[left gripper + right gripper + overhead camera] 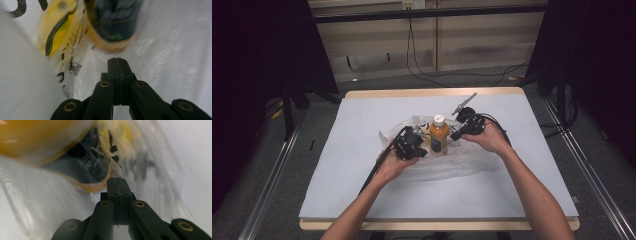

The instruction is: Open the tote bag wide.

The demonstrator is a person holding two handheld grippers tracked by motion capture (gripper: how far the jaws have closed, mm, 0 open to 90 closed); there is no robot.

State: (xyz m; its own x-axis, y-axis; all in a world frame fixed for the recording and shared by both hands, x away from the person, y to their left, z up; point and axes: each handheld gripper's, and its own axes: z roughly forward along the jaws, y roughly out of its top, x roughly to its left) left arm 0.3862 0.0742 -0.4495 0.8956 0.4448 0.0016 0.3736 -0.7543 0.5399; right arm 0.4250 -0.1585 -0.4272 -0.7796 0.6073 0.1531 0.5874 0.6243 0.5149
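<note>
Table under pale grey cover, wooden edge showing. Clear plastic bag crumpled at table centre. Orange bottle with white cap upright on bag, between both tools. Left gripper just left of bottle, jaws pressed together, possibly pinching bag film; cannot tell. Right gripper just right of bottle, jaws likewise clenched at bag film.

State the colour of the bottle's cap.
White. The cap tops the orange bottle, clearest in the high view.
</note>
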